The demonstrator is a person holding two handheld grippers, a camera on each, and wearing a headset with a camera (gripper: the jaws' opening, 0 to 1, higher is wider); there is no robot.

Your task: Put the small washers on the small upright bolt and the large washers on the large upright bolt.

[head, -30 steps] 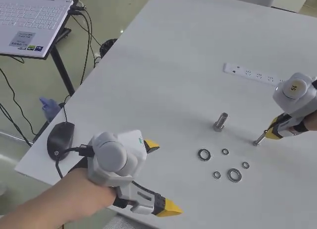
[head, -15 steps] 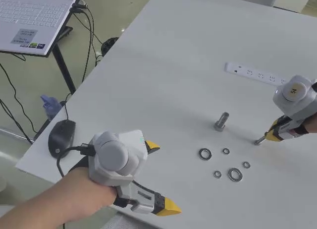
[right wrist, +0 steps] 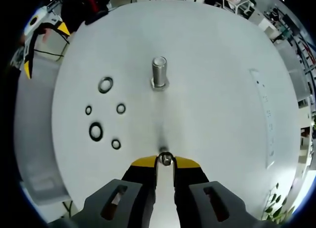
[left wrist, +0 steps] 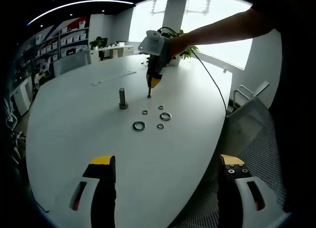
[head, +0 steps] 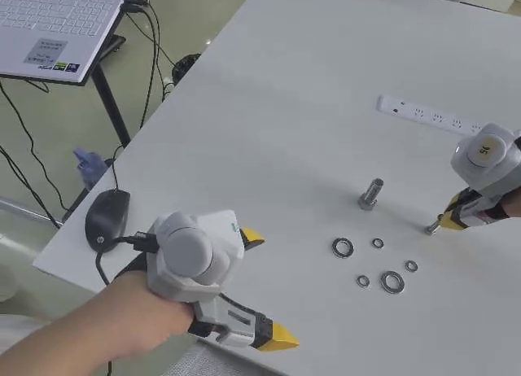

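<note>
Small bolt [right wrist: 166,159]: in the right gripper view only its end shows, clamped between the tips of the right gripper [right wrist: 165,165]; the jaws cover the rest. Head view: this gripper's body is cut off by the right edge. The laptop [head: 49,26] is cut off at the top and left edges. The power strip [head: 423,115] has its far end hidden behind the gripper. Left gripper view: the small washers [left wrist: 160,126] are too small to detail.

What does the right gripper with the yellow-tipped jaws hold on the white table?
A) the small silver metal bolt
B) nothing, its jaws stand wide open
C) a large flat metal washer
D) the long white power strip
A: in the right gripper view the right gripper has its jaws closed around the small silver metal bolt, while a large flat metal washer lies loose on the white table.
</note>
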